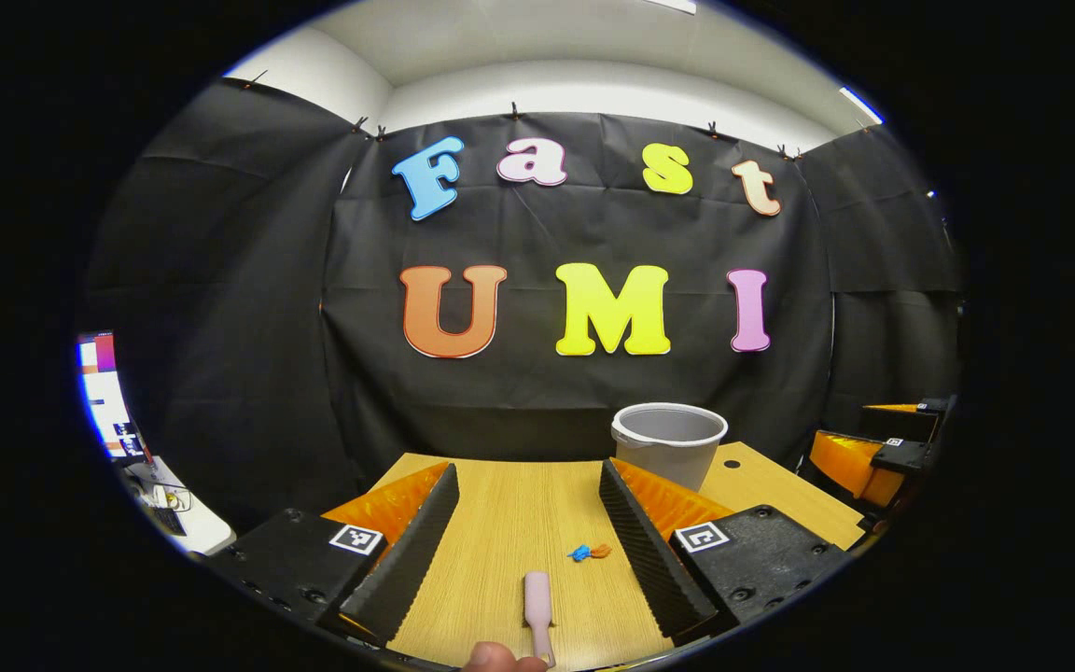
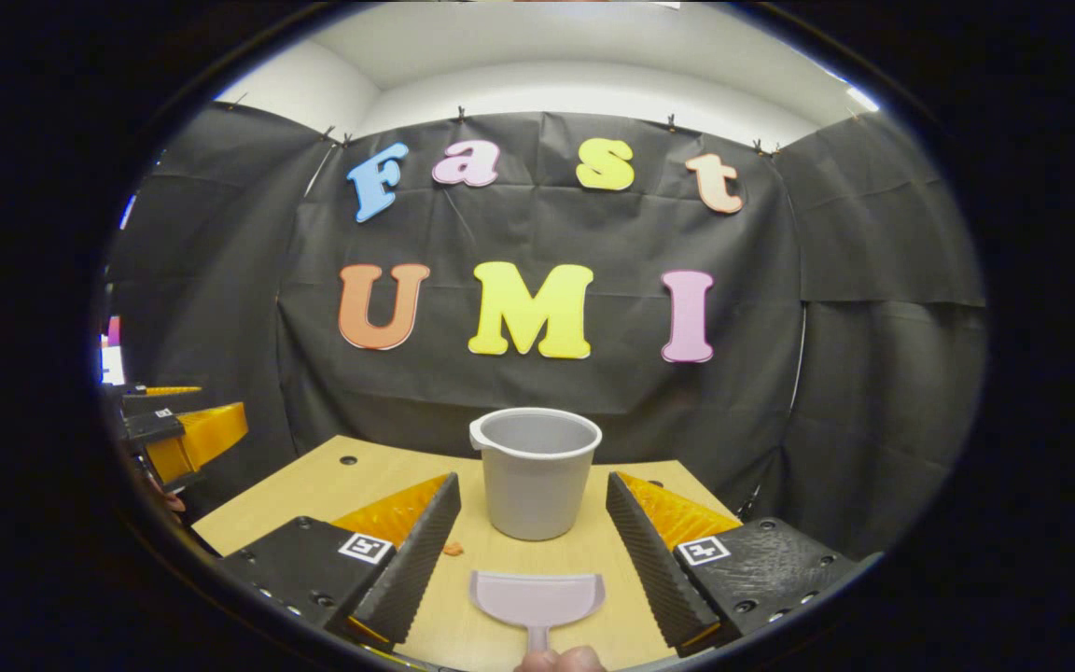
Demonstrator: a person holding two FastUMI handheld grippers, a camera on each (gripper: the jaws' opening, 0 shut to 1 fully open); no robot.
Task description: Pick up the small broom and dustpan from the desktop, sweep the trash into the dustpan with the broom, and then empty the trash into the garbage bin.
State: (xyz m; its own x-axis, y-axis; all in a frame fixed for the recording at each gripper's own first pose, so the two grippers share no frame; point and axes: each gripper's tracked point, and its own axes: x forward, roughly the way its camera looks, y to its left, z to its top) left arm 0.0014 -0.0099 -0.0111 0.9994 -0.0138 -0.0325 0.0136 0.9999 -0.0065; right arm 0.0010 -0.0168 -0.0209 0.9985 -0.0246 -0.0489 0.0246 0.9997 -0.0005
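In the left gripper view a pale pink broom (image 1: 537, 605) lies on the wooden desktop (image 1: 509, 513), low between my left gripper's (image 1: 528, 481) open fingers, untouched by them. A small blue and orange bit of trash (image 1: 589, 552) lies just right of it. The grey bin (image 1: 668, 443) stands upright at the far right. In the right gripper view a pale pink dustpan (image 2: 537, 595) lies flat between my right gripper's (image 2: 534, 485) open fingers, its mouth toward the bin (image 2: 537, 471). An orange scrap (image 2: 452, 549) lies to its left.
A fingertip shows at the bottom edge of each view (image 1: 498, 658) (image 2: 561, 661). The right gripper (image 1: 873, 457) hangs off the desk's right side; the left gripper (image 2: 183, 429) hangs off its left. A lit monitor (image 1: 108, 397) stands far left.
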